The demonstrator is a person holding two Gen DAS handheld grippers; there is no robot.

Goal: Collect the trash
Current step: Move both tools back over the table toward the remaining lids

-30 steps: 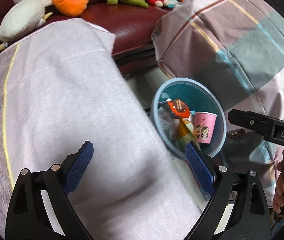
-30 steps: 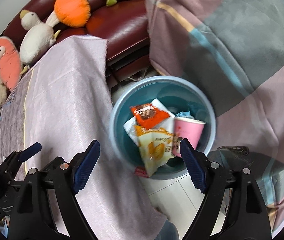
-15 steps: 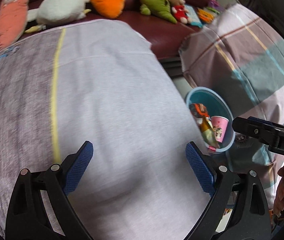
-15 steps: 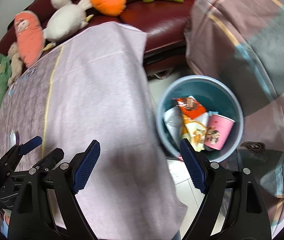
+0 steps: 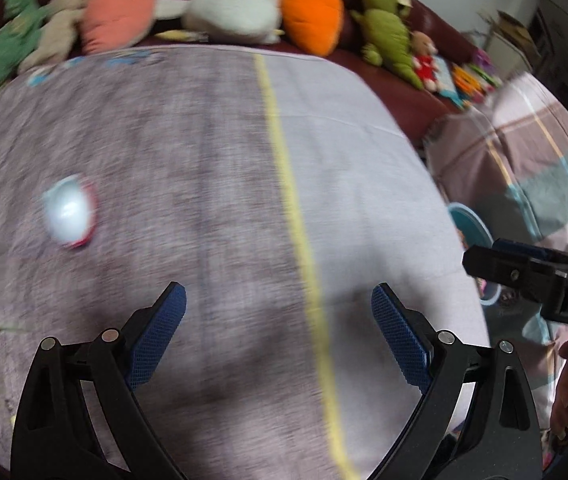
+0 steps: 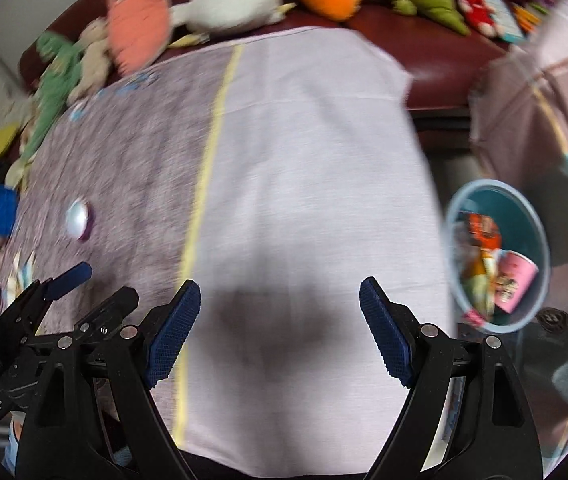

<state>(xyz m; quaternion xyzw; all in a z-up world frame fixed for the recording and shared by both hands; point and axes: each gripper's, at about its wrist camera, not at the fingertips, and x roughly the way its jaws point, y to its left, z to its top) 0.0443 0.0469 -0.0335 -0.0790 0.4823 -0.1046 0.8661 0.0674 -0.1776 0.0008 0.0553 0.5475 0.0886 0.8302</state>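
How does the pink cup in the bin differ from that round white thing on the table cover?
The pink cup lies tilted inside the blue bin among wrappers; the round white item sits alone on the cloth-covered table. The cup is pink with a printed picture; the round item is white with a reddish rim, too blurred to identify. Neither is held: both grippers are open.

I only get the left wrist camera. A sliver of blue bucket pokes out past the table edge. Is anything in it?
Observer: Yes. The right wrist view looks into the blue bucket: a pink paper cup and an orange snack wrapper lie inside.
Operator: And that black thing on my right, is it carrying something?
Observer: That is the right tool. Its own camera shows the fingers spread wide with nothing between them.
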